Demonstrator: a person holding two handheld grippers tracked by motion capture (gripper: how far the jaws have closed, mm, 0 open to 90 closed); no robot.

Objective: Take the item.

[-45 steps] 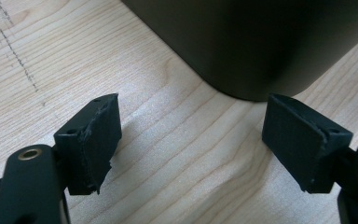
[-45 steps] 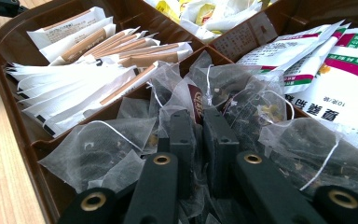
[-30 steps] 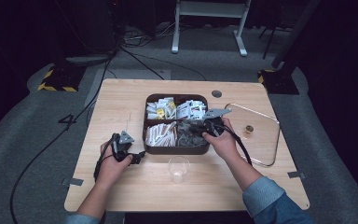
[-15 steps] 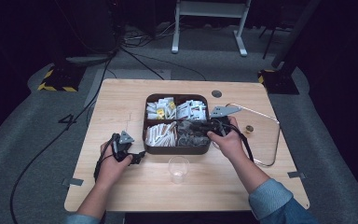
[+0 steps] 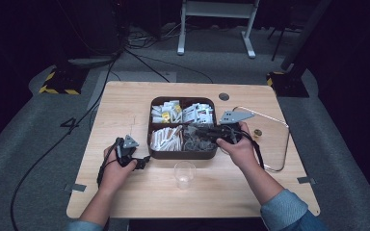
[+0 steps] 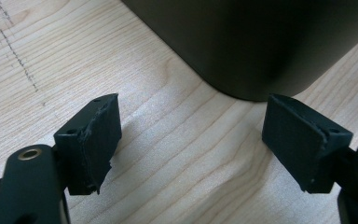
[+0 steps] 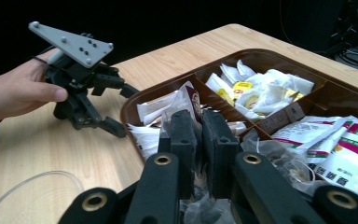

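Observation:
A brown tray (image 5: pixel 180 155) with several compartments of packets sits mid-table. My right gripper (image 5: pixel 196 134) hangs over its front-right compartment of clear crinkly packets (image 5: pixel 198 143). In the right gripper view that gripper (image 7: pixel 198 123) has its jaws pressed together, with a bit of clear wrapper (image 7: pixel 200 203) caught low between them. My left gripper (image 5: pixel 144 161) rests on the table by the tray's front-left corner. In the left gripper view its jaws stand wide apart with nothing between them, the dark tray wall (image 6: pixel 261 46) just ahead. The right gripper view also shows the left gripper (image 7: pixel 123 109) beside the tray rim (image 7: pixel 135 105).
A clear plastic cup (image 5: pixel 184 173) stands in front of the tray, its rim (image 7: pixel 28 186) showing at the lower left of the right gripper view. A wire-rimmed frame (image 5: pixel 282 144) with a small gold object (image 5: pixel 257 132) lies to the right. White packets (image 7: pixel 265 91) fill the far compartments.
My right gripper has risen a little above the front-right compartment, jaws still shut. The left gripper has stayed where it was.

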